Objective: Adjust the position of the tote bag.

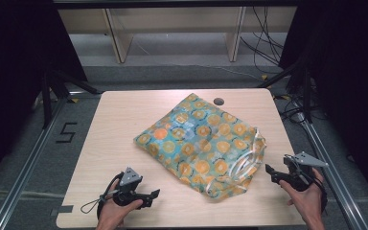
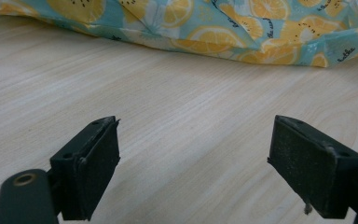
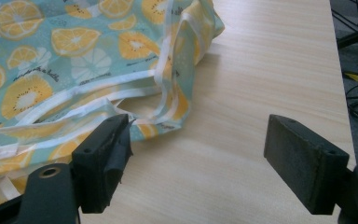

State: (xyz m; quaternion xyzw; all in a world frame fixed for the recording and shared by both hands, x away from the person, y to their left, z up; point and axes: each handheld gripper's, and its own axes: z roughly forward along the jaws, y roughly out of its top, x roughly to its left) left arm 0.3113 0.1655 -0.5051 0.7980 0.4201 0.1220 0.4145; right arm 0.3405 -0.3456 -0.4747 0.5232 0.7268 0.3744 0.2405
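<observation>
Nothing lies between either hand-held gripper [image 1: 156, 193] and bag [image 1: 201, 139].

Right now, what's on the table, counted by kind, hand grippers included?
Fruit-print bag, blue with orange slices and pale handles: 1
Hand-held grippers, jaws open, holding nothing: 2, the left gripper and the right gripper
Total: 3, all at the light wood table

Even overhead light brightens the table [image 1: 124, 124], surroundings fall dark, close-up claw pads blur.
</observation>
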